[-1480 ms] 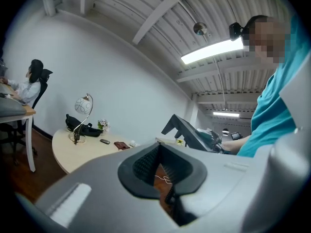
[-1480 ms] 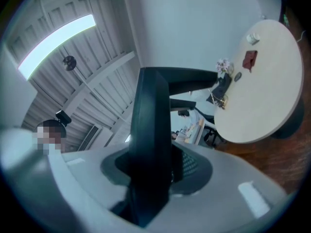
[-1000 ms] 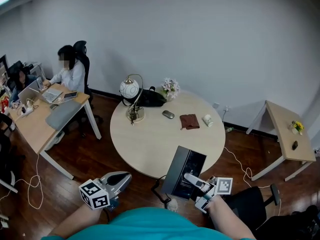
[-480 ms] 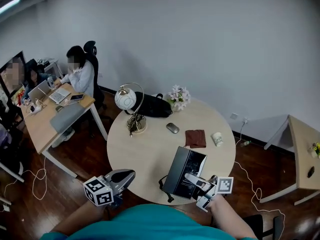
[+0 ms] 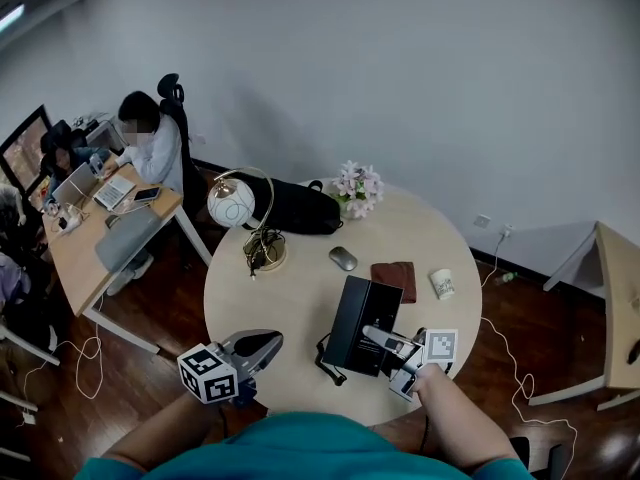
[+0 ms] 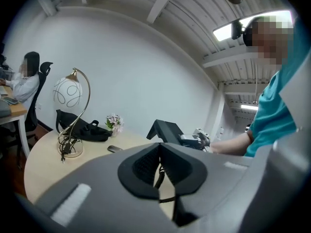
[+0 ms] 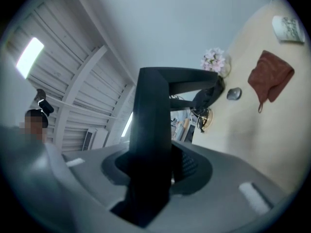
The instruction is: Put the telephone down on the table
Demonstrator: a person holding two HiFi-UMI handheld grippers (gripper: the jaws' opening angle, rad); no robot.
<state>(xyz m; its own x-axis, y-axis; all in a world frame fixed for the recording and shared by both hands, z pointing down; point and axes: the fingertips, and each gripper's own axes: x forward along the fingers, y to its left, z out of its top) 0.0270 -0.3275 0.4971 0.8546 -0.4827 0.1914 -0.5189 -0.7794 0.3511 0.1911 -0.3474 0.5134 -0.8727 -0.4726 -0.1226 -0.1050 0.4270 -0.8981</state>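
Right gripper view: right gripper jaws pinch the black telephone between them, just over the table. Stiff, probably top-heavy; grip its slab edge. Left gripper jaws pressed together, seemingly empty.

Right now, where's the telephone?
Head view, right of centre: the telephone is held by the right gripper over the table's near edge, nearer than the cloth and mouse.
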